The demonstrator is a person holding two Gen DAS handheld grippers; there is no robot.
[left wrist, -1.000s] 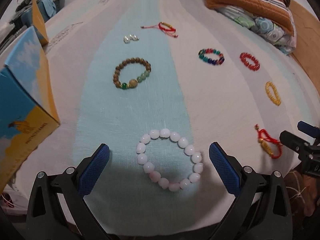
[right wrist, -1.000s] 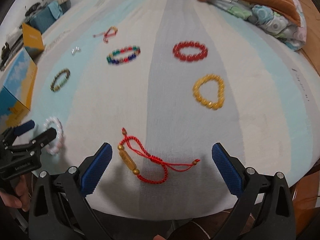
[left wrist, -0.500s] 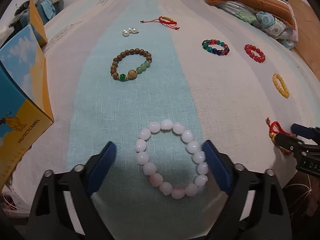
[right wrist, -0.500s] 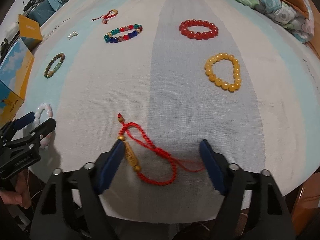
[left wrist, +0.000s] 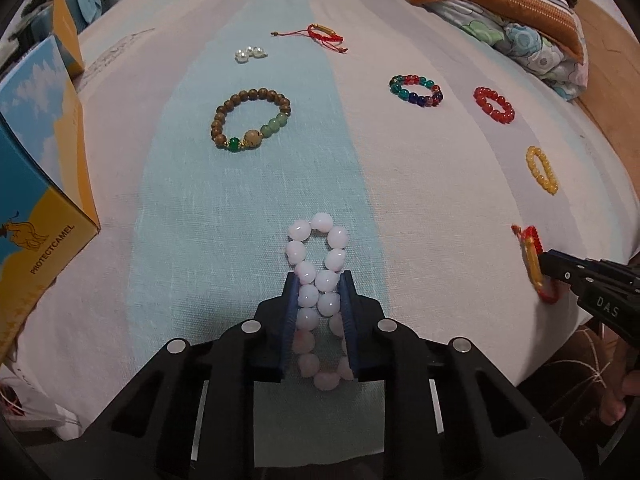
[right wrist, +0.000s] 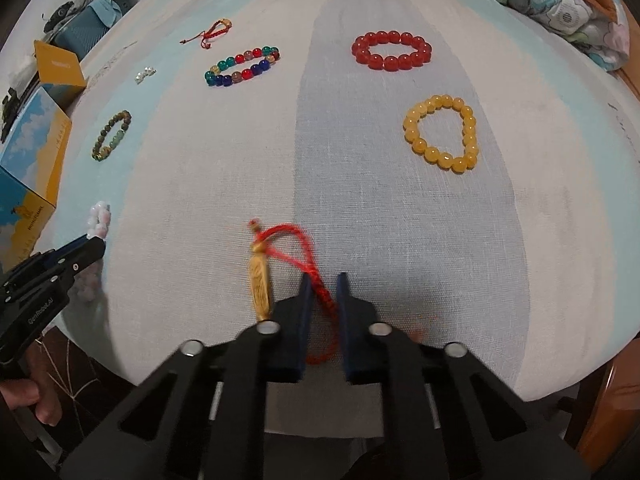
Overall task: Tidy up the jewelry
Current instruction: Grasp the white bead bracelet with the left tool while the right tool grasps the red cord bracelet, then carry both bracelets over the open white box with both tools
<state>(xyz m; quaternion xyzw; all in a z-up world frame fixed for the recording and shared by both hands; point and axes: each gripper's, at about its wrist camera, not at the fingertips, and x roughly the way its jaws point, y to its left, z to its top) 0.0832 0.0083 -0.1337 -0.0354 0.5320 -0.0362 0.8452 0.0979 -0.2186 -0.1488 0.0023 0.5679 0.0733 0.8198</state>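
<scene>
Pink beads (left wrist: 318,276) lie on the striped cloth (left wrist: 248,208), squeezed into a narrow loop by the left tool (left wrist: 319,280), whose jaws have just been closing on them. Right tool (right wrist: 322,280) has just been closing too, pinching the red cord (right wrist: 316,280).

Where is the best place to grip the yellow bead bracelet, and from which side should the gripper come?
Come from above and close the gripper across one bead strand of the yellow bead bracelet. It lies flat as an open loop on the cloth, clear of the other pieces.
</scene>
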